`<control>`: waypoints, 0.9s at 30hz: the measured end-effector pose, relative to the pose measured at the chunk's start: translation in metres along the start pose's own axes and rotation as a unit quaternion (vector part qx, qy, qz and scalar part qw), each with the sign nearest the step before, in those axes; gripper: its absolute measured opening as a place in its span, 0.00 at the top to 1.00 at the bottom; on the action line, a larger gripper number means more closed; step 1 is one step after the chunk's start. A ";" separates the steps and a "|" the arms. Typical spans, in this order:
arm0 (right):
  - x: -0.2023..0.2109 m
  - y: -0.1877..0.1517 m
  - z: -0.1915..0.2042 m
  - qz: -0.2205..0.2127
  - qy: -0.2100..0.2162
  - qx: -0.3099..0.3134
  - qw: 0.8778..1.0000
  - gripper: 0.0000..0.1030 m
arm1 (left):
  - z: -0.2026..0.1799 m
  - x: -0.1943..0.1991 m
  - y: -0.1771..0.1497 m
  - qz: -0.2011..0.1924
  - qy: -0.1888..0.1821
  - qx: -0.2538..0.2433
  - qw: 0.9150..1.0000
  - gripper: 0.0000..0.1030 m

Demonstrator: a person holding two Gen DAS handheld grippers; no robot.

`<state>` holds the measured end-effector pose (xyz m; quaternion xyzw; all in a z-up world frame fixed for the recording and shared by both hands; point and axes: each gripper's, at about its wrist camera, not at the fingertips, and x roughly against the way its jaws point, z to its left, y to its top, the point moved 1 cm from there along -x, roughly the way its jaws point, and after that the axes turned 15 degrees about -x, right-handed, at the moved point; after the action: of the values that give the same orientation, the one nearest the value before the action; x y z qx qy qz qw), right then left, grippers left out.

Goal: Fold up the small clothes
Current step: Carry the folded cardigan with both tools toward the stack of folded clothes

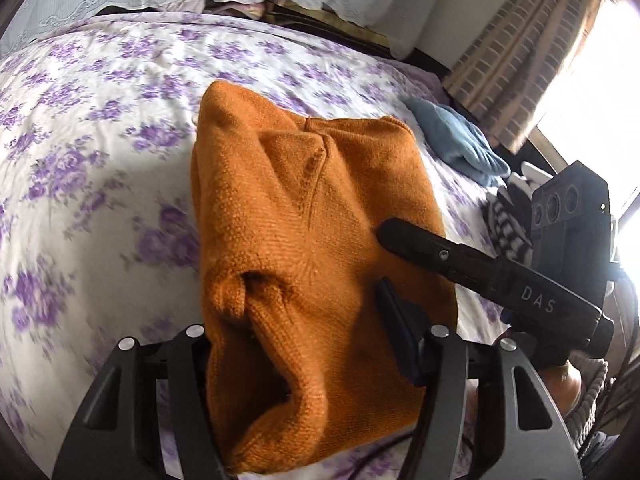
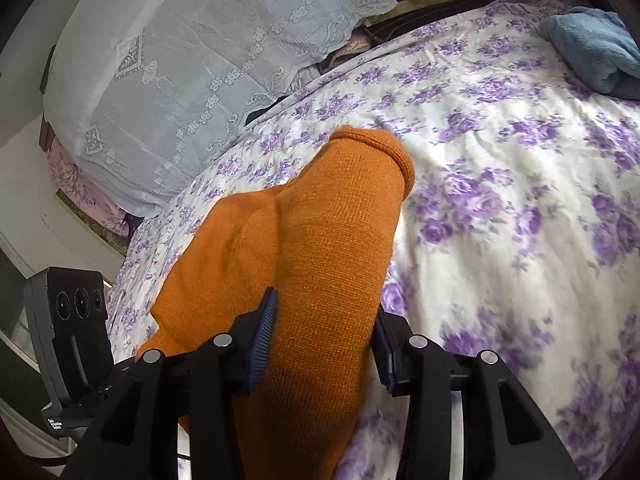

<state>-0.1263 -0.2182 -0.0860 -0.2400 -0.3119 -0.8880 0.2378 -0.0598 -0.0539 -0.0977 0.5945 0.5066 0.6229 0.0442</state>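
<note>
- Both jaws clamped on the orange sweater point(image 1: 304, 248): left gripper point(image 1: 304, 360) and right gripper point(image 2: 324, 344) each pinch a bunched fold.
- Sweater hangs ahead of the jaws, over the flowery bedsheet point(image 2: 500, 208).
- Blue towel point(image 2: 596, 48) way beyond.

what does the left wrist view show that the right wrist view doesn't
Only the left wrist view: the right gripper from the side, one finger lying across the sweater, a brown checked curtain by a bright window, and striped cloth at the bed's edge.

Only the right wrist view: a white lace cover draped at the bed's far side, and the sweater's rolled edge.

Both: the orange knit sweater clamped in that view's own gripper, the purple floral sheet, and the blue cloth.
</note>
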 end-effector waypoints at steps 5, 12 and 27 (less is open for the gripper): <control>0.041 -0.010 -0.009 -0.020 -0.013 0.024 0.999 0.58 | -0.042 0.007 -0.008 -0.003 -0.014 -0.031 0.999 0.44; 0.110 -0.009 -0.023 -0.080 -0.016 0.035 0.996 0.60 | -0.105 0.014 0.003 -0.026 -0.035 -0.079 0.996 0.45; 0.257 0.055 -0.018 -0.221 -0.004 0.043 0.974 0.60 | -0.229 0.044 0.108 -0.080 -0.084 -0.197 0.974 0.45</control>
<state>-0.2976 -0.3383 0.0734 -0.1583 -0.3966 -0.9032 0.0442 -0.1929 -0.2095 0.0577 0.5819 0.4146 0.6527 0.2521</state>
